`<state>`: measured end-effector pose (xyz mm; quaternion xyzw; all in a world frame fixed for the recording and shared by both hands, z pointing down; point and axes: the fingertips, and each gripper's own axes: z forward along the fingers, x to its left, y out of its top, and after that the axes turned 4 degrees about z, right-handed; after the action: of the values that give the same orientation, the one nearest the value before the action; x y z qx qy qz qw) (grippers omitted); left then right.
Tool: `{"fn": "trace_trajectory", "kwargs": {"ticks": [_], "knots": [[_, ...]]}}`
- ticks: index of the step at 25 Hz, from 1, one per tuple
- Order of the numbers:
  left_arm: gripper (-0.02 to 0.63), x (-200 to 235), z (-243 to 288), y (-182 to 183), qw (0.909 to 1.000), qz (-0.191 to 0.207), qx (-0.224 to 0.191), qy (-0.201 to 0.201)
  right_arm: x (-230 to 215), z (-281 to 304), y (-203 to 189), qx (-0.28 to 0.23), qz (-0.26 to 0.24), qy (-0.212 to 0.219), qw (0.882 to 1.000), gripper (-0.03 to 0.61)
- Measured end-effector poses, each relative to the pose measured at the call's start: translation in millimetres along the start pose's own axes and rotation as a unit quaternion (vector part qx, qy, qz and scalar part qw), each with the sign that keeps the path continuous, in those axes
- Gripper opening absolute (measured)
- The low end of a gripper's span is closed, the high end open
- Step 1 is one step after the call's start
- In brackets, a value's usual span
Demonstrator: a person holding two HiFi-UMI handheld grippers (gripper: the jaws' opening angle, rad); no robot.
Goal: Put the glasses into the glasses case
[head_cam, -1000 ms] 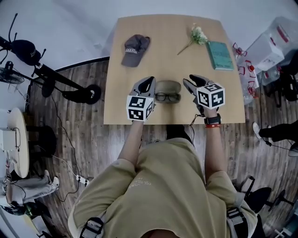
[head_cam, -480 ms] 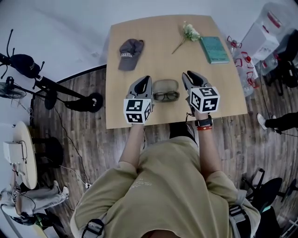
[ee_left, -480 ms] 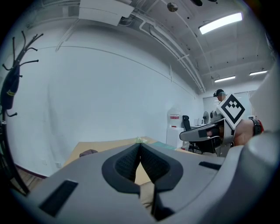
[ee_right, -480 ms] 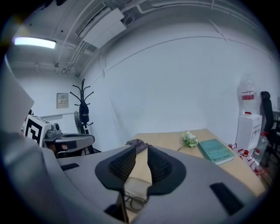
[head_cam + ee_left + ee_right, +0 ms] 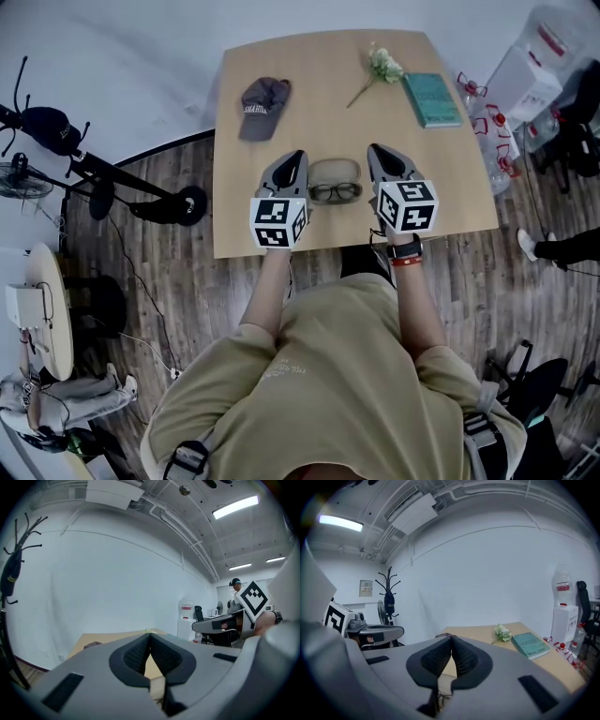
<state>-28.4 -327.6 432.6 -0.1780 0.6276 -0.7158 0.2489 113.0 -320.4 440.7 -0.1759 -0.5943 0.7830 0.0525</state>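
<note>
Dark-framed glasses [image 5: 336, 193] lie on the wooden table [image 5: 450, 187] near its front edge, lenses up. Just behind them sits the olive glasses case [image 5: 335, 172]. My left gripper [image 5: 298, 156] hovers to the left of both, jaws shut and holding nothing; its tips meet in the left gripper view [image 5: 150, 635]. To the right of the glasses and case my right gripper [image 5: 373, 150] is held above the table, its jaws shut too with nothing between them [image 5: 451, 639]. Neither gripper touches the glasses or the case.
At the back of the table lie a grey cap [image 5: 263, 105], a sprig of pale flowers [image 5: 378, 67] and a teal book [image 5: 432, 99]. A water container [image 5: 532, 89] stands beyond the table's right edge. Left of the table is a black stand [image 5: 103, 173].
The right gripper's jaws, apart a second ago, have shut on nothing. Both grippers have lifted a little above the table. The head view has shifted slightly.
</note>
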Motion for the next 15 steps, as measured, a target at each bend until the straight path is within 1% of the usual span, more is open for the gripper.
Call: {"fn": "trace_trajectory", "kwargs": {"ticks": [9,15], "knots": [[0.023,7,4,0,1.0,-0.004,-0.002,-0.003,1,8,1,0.005,0.0,-0.002,1.0,0.015],[0.023,15,13,-9,0.9999,-0.009,0.005,-0.006,1,19,-2,0.01,0.001,-0.001,1.0,0.015]]}}
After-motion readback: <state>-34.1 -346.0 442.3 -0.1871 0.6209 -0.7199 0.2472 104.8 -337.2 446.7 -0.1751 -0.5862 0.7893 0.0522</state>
